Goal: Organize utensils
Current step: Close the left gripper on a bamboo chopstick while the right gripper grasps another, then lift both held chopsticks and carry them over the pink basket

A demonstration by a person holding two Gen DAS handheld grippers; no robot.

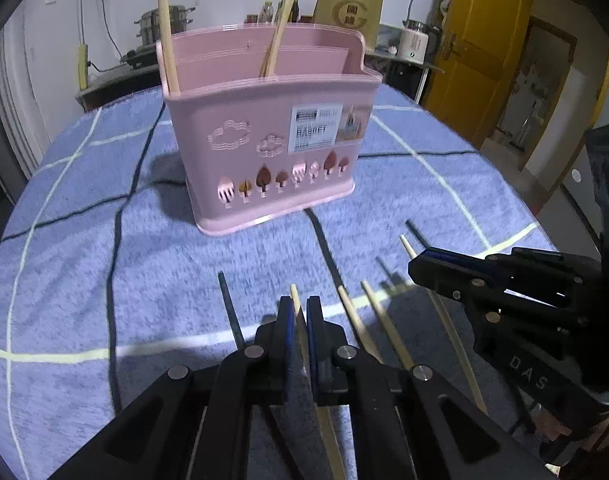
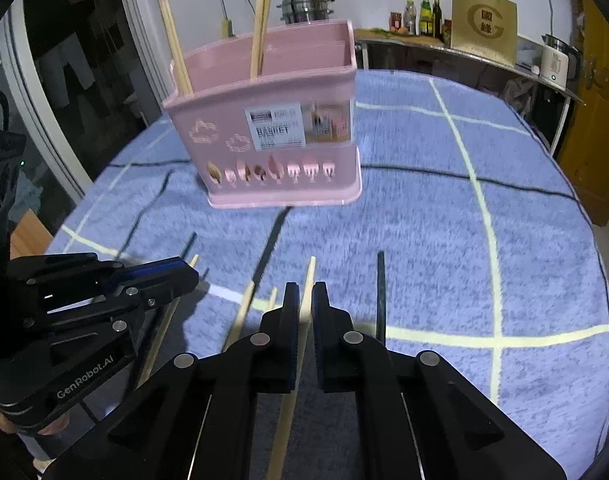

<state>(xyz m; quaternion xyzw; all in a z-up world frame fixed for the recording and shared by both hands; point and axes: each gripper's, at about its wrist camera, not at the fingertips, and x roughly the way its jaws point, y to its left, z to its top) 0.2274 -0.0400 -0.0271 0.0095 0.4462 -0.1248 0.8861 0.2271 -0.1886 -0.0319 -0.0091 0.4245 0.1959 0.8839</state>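
Blue checked cloth (image 1: 104,272) carries the pink basket (image 1: 264,152) straight ahead, while the left gripper (image 1: 299,308) and right gripper (image 2: 304,304) each pinch a pale chopstick (image 1: 296,300) lying lengthwise toward it.

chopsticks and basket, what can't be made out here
- Basket inside: its own front wall hides it in both wrist views.
- Label small print: blurred.
- Near ends of the chopsticks: hidden under the left gripper and right gripper and cut off by the bottom edge.
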